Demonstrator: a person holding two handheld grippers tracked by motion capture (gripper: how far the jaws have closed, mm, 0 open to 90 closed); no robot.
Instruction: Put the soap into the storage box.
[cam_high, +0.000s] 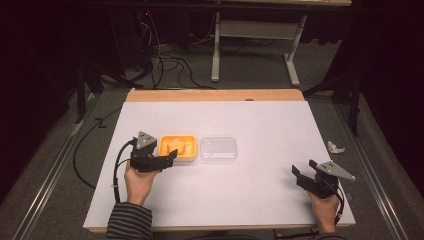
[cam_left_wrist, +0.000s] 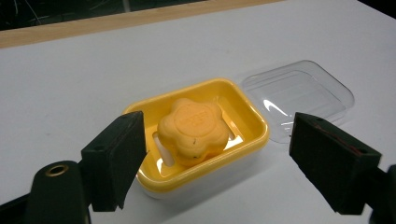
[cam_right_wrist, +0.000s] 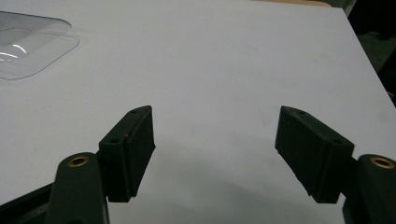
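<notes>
Orange flower-shaped soap bar (cam_left_wrist: 193, 131) sits inside the yellow rectangular plastic soap dish (cam_left_wrist: 250, 116), on the slotted insert, so it's raised a bit off the bottom, prob. for drainage. The dish stands on the white desk (cam_high: 260, 120), left of centre in the high view. Its clear plastic lid (cam_high: 218, 149) lies flat just beside it to the right, rims look touching or nearly so; can't say which. Lid off = soap exposed and reachable from above.

Left hand-held gripper (cam_high: 171, 158) is at the near left corner of the dish, pointing across it twd the lid. In the left gripper view its jaws stand apart, roughly dish-width, one pad (cam_left_wrist: 119, 154) by the dish's near left corner and the other out by the lid's edge; nothing pressed between them. Soap is ahead of the jaws, not yet between the pads. Reads as lining up for the soap or the dish; can't tell which from the gap alone. Coming in low and angled makes sense bc the dish walls block a flat side approach to the soap.

Right hand-held gripper (cam_high: 304, 176) is well apart, near the desk's right front corner, jaws wide w/ only bare desk between them, holding nothing. Seems parked out of the way, free to steady the dish or fetch the lid later.

Small crumpled white scrap (cam_high: 335, 147) lies off the desk's right edge, unrelated.
</notes>
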